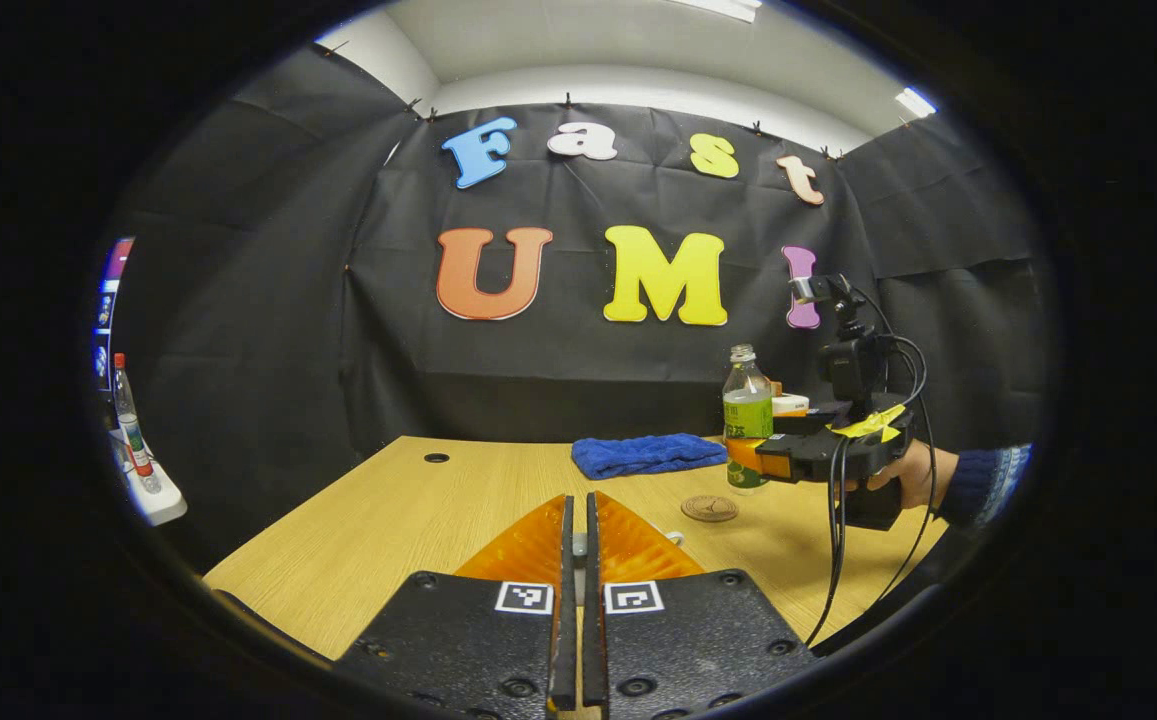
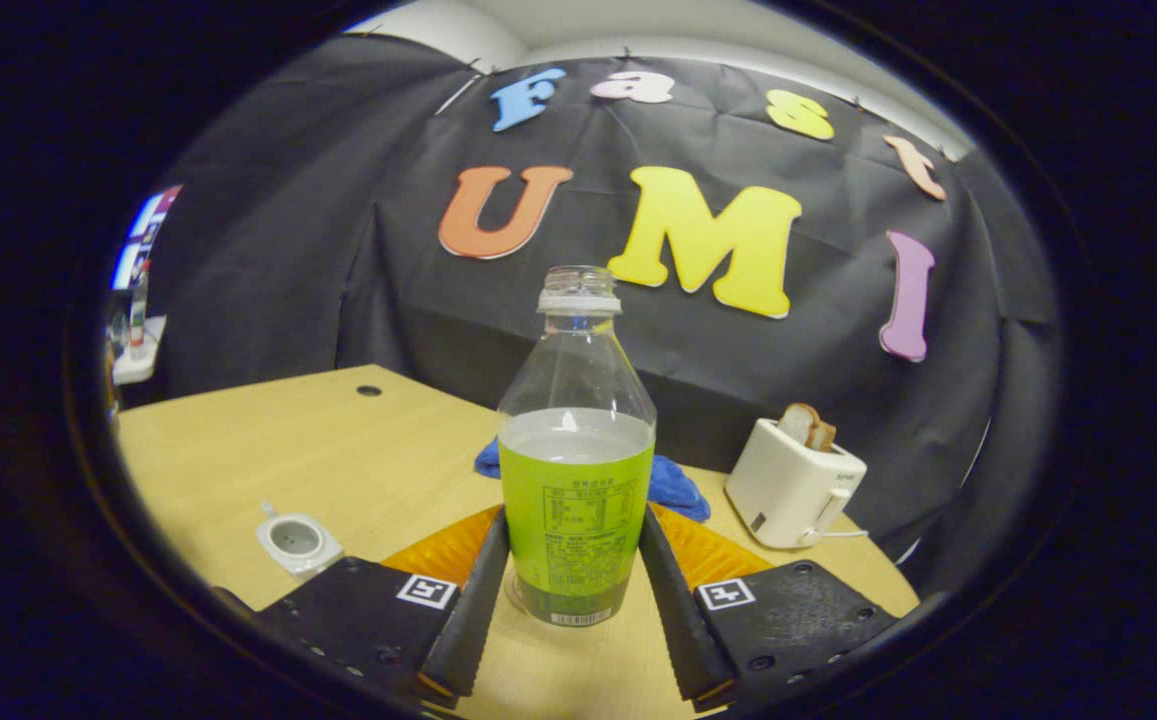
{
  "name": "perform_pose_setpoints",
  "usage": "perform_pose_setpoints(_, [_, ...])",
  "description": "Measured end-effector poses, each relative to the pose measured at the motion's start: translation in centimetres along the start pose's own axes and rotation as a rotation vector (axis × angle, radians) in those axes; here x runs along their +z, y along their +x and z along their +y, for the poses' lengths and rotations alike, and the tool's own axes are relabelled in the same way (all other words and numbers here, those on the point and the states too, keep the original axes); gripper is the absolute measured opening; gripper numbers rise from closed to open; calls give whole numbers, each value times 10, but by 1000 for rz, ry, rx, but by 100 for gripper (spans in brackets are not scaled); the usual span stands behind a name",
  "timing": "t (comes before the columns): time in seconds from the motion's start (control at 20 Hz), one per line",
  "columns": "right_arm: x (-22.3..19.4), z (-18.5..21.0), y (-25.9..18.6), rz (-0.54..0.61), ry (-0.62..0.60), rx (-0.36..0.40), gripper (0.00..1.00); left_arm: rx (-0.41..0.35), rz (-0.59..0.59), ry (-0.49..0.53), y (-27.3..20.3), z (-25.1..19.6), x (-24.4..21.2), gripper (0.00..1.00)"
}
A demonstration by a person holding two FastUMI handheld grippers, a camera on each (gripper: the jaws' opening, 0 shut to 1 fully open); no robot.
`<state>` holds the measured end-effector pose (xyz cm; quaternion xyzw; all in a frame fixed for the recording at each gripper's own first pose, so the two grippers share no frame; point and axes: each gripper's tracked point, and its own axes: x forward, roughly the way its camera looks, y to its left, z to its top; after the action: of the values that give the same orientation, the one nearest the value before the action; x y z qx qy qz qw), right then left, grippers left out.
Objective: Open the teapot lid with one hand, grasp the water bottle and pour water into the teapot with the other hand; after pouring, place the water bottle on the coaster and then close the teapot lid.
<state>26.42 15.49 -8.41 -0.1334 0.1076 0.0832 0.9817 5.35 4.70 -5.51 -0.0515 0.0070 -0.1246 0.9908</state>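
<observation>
The right gripper [image 2: 574,585] clamps the bottle [image 2: 576,480], upright for lifting, beside the teapot [image 2: 295,541]; the left gripper [image 1: 579,560] pinches shut, perhaps on the lid.

Light wood table [image 1: 458,490] with a round cable hole [image 1: 436,458] near the far left edge. On it: blue folded cloth [image 1: 648,454] at the back, round brown coaster [image 1: 709,508] in front of it — just beside the water bottle [image 2: 576,470], cap off, green label, about half full. White toaster [image 2: 793,485] with a bread slice [image 2: 806,425] far right. White teapot [image 2: 296,541] near the front left — lid off.
</observation>
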Motion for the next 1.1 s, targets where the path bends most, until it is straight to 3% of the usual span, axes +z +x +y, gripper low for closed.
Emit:
perform_pose_setpoints(0.3, [-15,3,31,-8,144,18,72,-3,-4,19,0,-8,-2,5])
perform_pose_setpoints(0.4, [-22,6,45,5,159,51,74,-4,-5,36,1,-12,-2,5])
perform_pose_setpoints(0.7, [-50,-7,70,42,179,46,72,-21,-10,67,4,-24,-4,5])
perform_pose_setpoints(0.85, [-53,-3,70,43,207,86,74,-70,2,9,10,-42,-10,5])
perform_pose_setpoints(0.95, [-57,-8,66,53,216,83,77,-61,15,19,11,-41,-14,5])
perform_pose_setpoints(1.0, [-58,-10,61,50,224,81,90,-53,11,32,11,-40,-12,5])
perform_pose_setpoints(1.1, [-48,-15,47,11,238,84,98,-48,6,62,12,-40,-13,5])
